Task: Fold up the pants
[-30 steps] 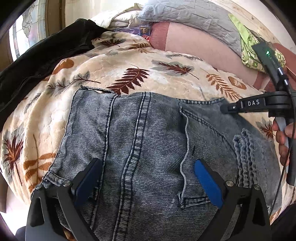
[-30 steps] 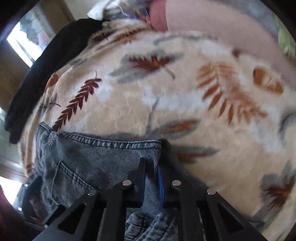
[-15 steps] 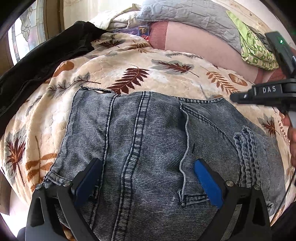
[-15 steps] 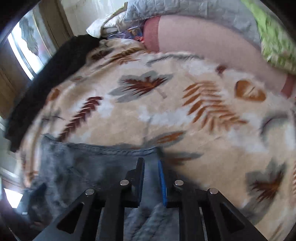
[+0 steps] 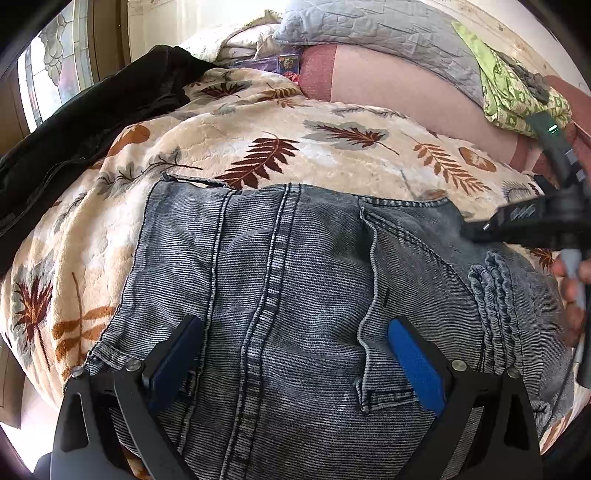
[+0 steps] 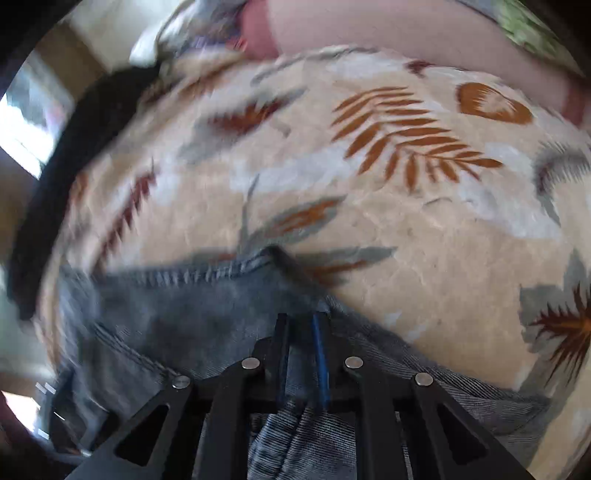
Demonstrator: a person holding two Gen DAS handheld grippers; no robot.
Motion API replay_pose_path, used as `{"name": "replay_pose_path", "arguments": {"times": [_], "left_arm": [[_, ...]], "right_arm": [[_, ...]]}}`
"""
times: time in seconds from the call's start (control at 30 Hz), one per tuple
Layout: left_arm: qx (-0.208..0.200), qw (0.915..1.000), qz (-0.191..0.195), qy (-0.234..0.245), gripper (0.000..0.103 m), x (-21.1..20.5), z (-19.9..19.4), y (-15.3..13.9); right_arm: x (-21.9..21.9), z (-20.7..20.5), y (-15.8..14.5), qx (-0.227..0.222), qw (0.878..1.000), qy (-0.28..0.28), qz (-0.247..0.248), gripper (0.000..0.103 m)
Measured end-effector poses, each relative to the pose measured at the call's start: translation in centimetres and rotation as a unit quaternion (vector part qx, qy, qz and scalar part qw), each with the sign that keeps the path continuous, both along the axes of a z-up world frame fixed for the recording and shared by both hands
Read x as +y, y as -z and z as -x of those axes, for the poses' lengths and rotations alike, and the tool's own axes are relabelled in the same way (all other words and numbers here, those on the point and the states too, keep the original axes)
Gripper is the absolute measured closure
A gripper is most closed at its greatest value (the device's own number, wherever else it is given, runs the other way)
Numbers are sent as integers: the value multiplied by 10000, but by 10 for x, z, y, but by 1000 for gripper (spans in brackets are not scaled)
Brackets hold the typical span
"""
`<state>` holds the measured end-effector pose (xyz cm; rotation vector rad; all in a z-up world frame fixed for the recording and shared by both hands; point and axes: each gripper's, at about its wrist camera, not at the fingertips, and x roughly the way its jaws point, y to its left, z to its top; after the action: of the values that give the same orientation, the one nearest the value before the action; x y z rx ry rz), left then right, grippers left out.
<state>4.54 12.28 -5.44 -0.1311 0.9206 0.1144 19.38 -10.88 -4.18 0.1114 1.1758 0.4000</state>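
Observation:
Grey-blue denim pants (image 5: 295, 280) lie folded on a leaf-print blanket (image 5: 258, 147). My left gripper (image 5: 295, 354) is open, its blue-padded fingers spread above the near part of the pants and holding nothing. My right gripper (image 6: 301, 343) is shut on the pants (image 6: 207, 306), pinching a fold of denim at their right edge. It also shows in the left wrist view (image 5: 532, 221) at the right side of the pants, with a hand behind it. The right wrist view is blurred by motion.
A black garment (image 5: 81, 122) lies along the blanket's left side. A pink bolster (image 5: 399, 88), a grey quilted pillow (image 5: 369, 33) and a green patterned cloth (image 5: 517, 96) lie at the back. A window (image 5: 55, 74) is at the far left.
My right gripper has moved with the denim in its grip: it rose and swung right, then came back down and left toward the pants. The left gripper has not moved.

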Motion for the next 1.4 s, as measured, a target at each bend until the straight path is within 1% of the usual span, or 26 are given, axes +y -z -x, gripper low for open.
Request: {"name": "replay_pose_path", "arguments": {"times": [0.13, 0.2, 0.27, 0.33, 0.4, 0.47, 0.5, 0.53, 0.57, 0.67, 0.73, 0.8, 0.83, 0.9, 0.93, 0.97, 1.0, 1.03, 1.07, 1.13, 1.2, 1.27, 1.3, 1.33, 1.37, 1.4], "left_arm": [[-98, 9999, 22, -8, 3, 1, 2, -1], [-227, 9996, 132, -61, 3, 3, 6, -5], [-430, 9983, 346, -163, 3, 10, 11, -10], [-621, 9968, 382, -322, 3, 16, 17, -16], [-804, 9949, 360, -488, 3, 23, 25, -25], [-953, 9929, 307, -636, 3, 28, 33, -34], [-1001, 9920, 300, -708, 3, 29, 37, -39], [-1012, 9917, 305, -725, 3, 30, 40, -42], [-1020, 9919, 303, -696, 3, 29, 43, -45], [-1033, 9924, 261, -613, 3, 27, 56, -52], [-995, 9926, 355, -602, 3, 27, 62, -57], [-978, 9921, 475, -629, 3, 27, 68, -62], [-972, 9917, 540, -647, 3, 28, 69, -65], [-978, 9906, 629, -720, 3, 29, 75, -68], [-963, 9902, 672, -752, 3, 30, 77, -68], [-907, 9900, 743, -791, 3, 32, 80, -67], [-834, 9893, 836, -856, 3, 37, 83, -65], [-837, 9883, 901, -905, 3, 41, 88, -64], [-845, 9873, 927, -972, 3, 44, 92, -63], [-792, 9856, 977, -1132, 3, 54, 99, -56], [-730, 9836, 1085, -1239, 3, 64, 104, -48], [-701, 9823, 1181, -1271, 3, 71, 105, -41], [-707, 9813, 1233, -1295, 3, 75, 105, -38], [-698, 9804, 1293, -1316, 3, 78, 105, -34], [-682, 9789, 1395, -1327, 3, 81, 104, -31], [-663, 9777, 1486, -1327, 3, 83, 103, -27]], "right_arm": [[-13, 33, -33, -465, 9988, -107, -144, 88], [-30, 55, -41, -575, 9979, -11, -306, 87], [-45, 78, -41, -511, 9971, 100, -557, 79], [-59, 105, -36, -450, 9958, 160, -785, 63], [-67, 125, -28, -364, 9954, 79, -885, 57], [-66, 143, -12, -256, 9952, 21, -942, 46], [-61, 144, 7, -43, 9973, -60, -737, 39], [-59, 144, 20, 126, 9985, -55, -539, 39], [-59, 146, 21, 10, 9984, -38, -569, 39], [-57, 151, 2, -139, 9966, -84, -813, 40], [-55, 158, -17, -465, 9952, -69, -862, 40], [-48, 163, -25, -612, 9912, -233, -1149, 38], [-48, 165, -23, -582, 9905, -259, -1216, 35], [-41, 159, -2, -339, 9931, -311, -1075, 33], [-37, 152, 23, 102, 9956, -329, -870, 33], [-40, 152, 25, 73, 9940, -369, -1024, 33], [-42, 154, 20, -33, 9934, -351, -1088, 33], [-42, 153, 14, 47, 9937, -350, -1061, 33], [-43, 153, 6, 10, 9930, -323, -1133, 33], [-44, 156, -12, -236, 9911, -334, -1266, 33], [-40, 159, -23, -322, 9882, -455, -1427, 33], [-33, 161, -13, -132, 9879, -529, -1453, 31], [-28, 161, 0, 47, 9897, -559, -1317, 31], [-20, 157, 20, 346, 9913, -612, -1115, 30], [-19, 159, 24, 252, 9917, -600, -1107, 31], [-19, 162, 18, 166, 9921, -575, -1102, 31]]}}
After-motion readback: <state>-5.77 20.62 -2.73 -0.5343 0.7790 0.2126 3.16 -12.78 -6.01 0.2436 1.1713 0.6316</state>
